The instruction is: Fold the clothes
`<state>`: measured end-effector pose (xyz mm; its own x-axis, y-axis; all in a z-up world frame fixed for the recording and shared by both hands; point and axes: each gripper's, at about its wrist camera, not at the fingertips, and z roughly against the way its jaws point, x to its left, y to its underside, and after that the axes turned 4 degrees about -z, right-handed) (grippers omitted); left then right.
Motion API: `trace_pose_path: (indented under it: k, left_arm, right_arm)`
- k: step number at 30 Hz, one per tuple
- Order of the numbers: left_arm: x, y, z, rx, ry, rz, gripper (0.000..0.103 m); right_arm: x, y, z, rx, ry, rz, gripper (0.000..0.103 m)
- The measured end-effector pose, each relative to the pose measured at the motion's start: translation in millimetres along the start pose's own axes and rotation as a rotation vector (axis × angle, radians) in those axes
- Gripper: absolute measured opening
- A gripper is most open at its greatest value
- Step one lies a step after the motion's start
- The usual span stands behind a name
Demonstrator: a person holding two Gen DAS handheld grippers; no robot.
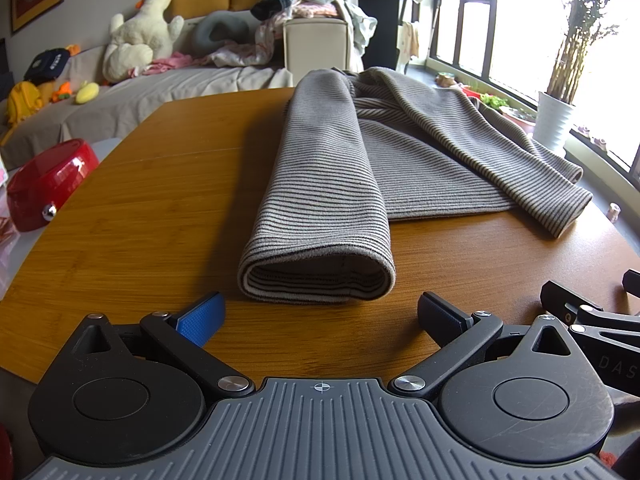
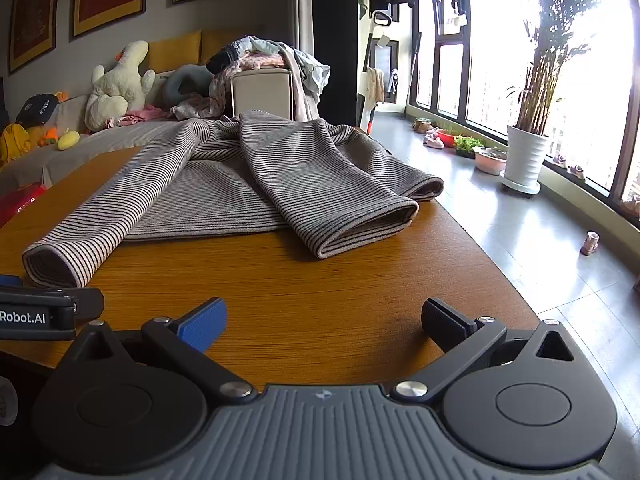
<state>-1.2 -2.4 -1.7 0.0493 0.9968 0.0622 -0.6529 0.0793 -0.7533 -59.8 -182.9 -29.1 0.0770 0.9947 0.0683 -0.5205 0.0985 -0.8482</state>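
A grey striped sweater point(image 1: 404, 160) point(image 2: 224, 184) lies spread on the wooden table point(image 1: 160, 208) point(image 2: 304, 296), both sleeves stretched toward me. In the left wrist view the left sleeve cuff point(image 1: 316, 276) lies just ahead of my left gripper point(image 1: 320, 316), which is open and holds nothing. The right sleeve cuff point(image 2: 368, 224) rests well ahead of my right gripper point(image 2: 324, 320), also open and empty above bare table. The left sleeve cuff point(image 2: 52, 264) shows at the left of the right wrist view, beside the left gripper's body point(image 2: 44, 312).
A red case point(image 1: 48, 184) sits at the table's left edge. Behind the table is a sofa point(image 1: 160, 92) with plush toys and a heap of clothes point(image 1: 312, 4). On the floor to the right stands a potted plant point(image 2: 524, 156) by the windows.
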Motion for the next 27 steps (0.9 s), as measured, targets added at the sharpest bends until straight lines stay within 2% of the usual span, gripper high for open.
trace_pose_path:
  k: [27]
  left_arm:
    - [-0.7,-3.0,-1.6,0.018,0.003,0.001,0.103]
  right_arm:
    - [-0.6,-3.0,-3.4,0.009,-0.009,0.009,0.103]
